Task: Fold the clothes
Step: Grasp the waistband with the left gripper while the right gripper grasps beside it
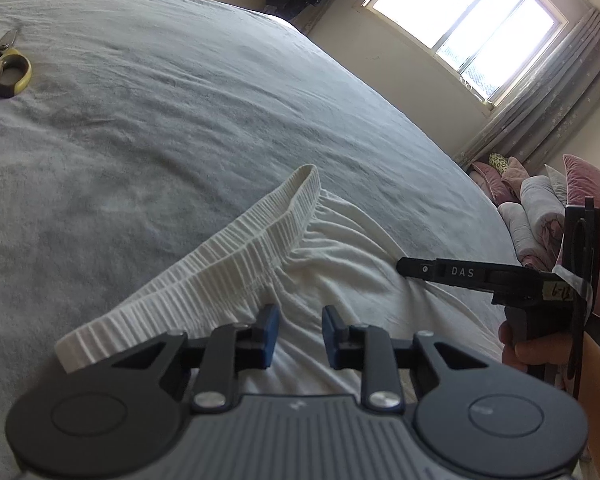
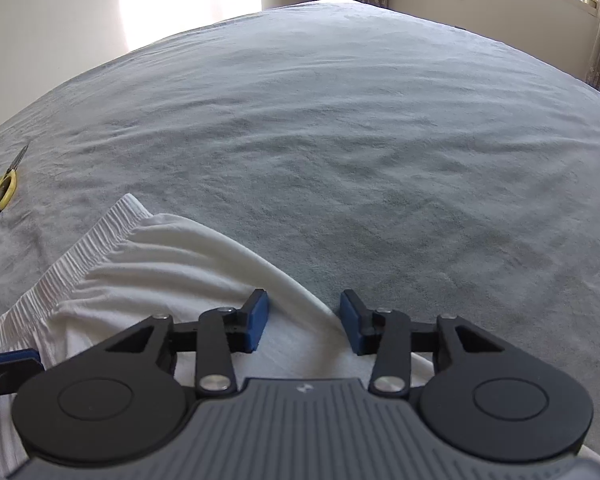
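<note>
Left wrist view: left gripper (image 1: 296, 336) hangs low over the white garment (image 1: 332, 264), pointing down at the cloth.
Left jaws: blue pads (image 1: 270, 334) stand apart with a narrow gap; bare white cloth shows in the gap and nothing is clamped there; whether the tips touch the cloth I cannot tell.
Garment: lies on the grey bed (image 1: 180, 120), directly under and ahead of the left jaws, creased in soft folds.
Waistband: ribbed elastic band (image 1: 228, 252) runs from left of the left jaws up and away ahead of them, its far end looped over.
Right gripper, seen from the left: black body (image 1: 460, 276) right of the left jaws, finger pointing back toward the cloth, held by a hand (image 1: 516, 344).
Scissors: yellow-handled pair (image 1: 6, 66) on the bed, far ahead and well left of the left jaws, apart from the garment.
Right wrist view: right gripper (image 2: 304, 322) sits over the garment's (image 2: 160, 264) edge.
Right jaws: apart, with a raised fold of the cloth edge (image 2: 300, 292) running up between the pads (image 2: 258, 322); the pads do not press on it.
Bed ahead: grey cover (image 2: 360, 140) fills everything beyond the right jaws.
Left gripper, seen from the right: a blue and black tip (image 2: 8, 364) at the frame's left edge, well left of the right jaws.
Scissors again: same pair (image 2: 2, 192) far to the left, ahead of the right jaws.
</note>
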